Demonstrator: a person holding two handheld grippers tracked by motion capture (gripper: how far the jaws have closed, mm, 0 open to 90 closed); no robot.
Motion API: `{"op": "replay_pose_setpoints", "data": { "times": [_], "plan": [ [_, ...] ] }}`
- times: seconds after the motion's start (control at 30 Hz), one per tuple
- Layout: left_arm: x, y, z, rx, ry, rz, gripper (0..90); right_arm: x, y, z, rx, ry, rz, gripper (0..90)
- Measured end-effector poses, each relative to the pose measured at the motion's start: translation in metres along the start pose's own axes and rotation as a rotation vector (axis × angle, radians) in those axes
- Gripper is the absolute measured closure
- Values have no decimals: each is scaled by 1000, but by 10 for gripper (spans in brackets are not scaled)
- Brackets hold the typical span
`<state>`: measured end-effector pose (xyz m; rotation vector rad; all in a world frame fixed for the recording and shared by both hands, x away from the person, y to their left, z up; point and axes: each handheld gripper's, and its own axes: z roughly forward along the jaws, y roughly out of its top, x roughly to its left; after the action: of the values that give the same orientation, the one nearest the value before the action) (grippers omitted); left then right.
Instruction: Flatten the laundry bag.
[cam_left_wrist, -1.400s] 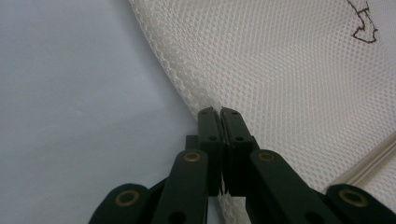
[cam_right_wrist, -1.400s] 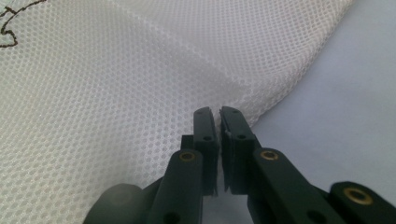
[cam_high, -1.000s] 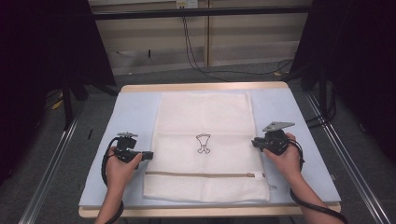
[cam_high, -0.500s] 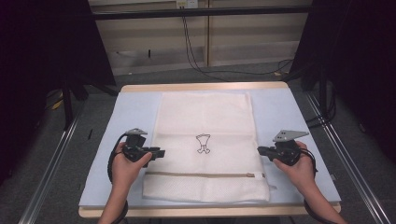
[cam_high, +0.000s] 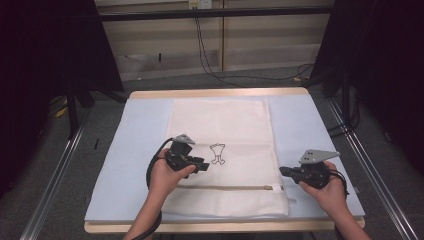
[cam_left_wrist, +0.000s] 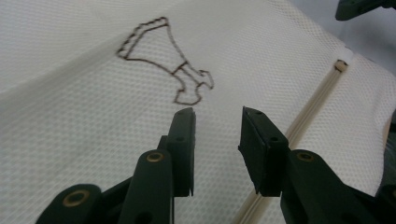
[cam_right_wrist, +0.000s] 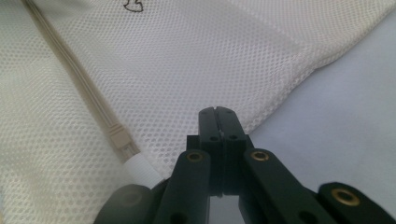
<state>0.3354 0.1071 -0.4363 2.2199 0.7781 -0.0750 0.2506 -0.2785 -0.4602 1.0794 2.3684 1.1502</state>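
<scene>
White mesh bag (cam_high: 222, 150) lies under our left tongs (cam_left_wrist: 215, 140), which have just been opening and hold nothing. Our right tongs (cam_right_wrist: 219, 122) are closed, empty, beside the bag's edge near its zipper (cam_right_wrist: 88, 100).

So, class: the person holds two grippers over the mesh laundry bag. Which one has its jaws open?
The left gripper, over the mesh bag near its embroidered motif: a clear gap shows between its jaws. The right gripper, at the bag's zipper end, has its jaws pressed together.

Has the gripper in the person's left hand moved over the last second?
Yes. The left gripper has slid from beside the mesh laundry bag's left edge inward over it, toward the embroidered figure; its jaws have just been opening, nothing between them.
</scene>
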Motion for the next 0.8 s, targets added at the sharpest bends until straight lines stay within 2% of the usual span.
{"op": "replay_pose_setpoints", "data": {
  "times": [0.2, 0.3, 0.4, 0.43, 0.47, 0.53, 0.57, 0.6, 0.63, 0.7, 0.8],
  "plan": [
    [-19, 12, 25, 40, -69, 29, 679, 11, -3, 1, 17, 16, -18, 900],
    [-29, 17, 36, 41, -105, 31, 691, 15, -4, 1, 26, 1, -34, 900],
    [-38, 22, 45, 58, -109, 43, 716, 18, -8, 2, 40, 4, -43, 900],
    [-40, 24, 48, 55, -137, 36, 734, 19, -9, 2, 41, 9, -42, 900],
    [-42, 26, 49, 66, -125, 48, 740, 19, -10, 2, 40, 11, -41, 900],
    [-48, 29, 54, 78, -123, 41, 756, 21, -11, 0, 41, 17, -41, 900],
    [-49, 30, 57, 70, -153, 25, 753, 22, -12, -1, 41, 14, -43, 900],
    [-51, 31, 59, 78, -162, 10, 754, 23, -13, -2, 42, 15, -48, 900],
    [-53, 33, 61, 96, -154, 27, 748, 24, -14, -3, 42, 19, -44, 900],
    [-57, 34, 66, 83, -175, 10, 735, 26, -16, -3, 48, 18, -48, 900],
    [-61, 37, 71, 107, -164, 11, 726, 26, -17, -4, 40, 18, -51, 900]
  ]
}}
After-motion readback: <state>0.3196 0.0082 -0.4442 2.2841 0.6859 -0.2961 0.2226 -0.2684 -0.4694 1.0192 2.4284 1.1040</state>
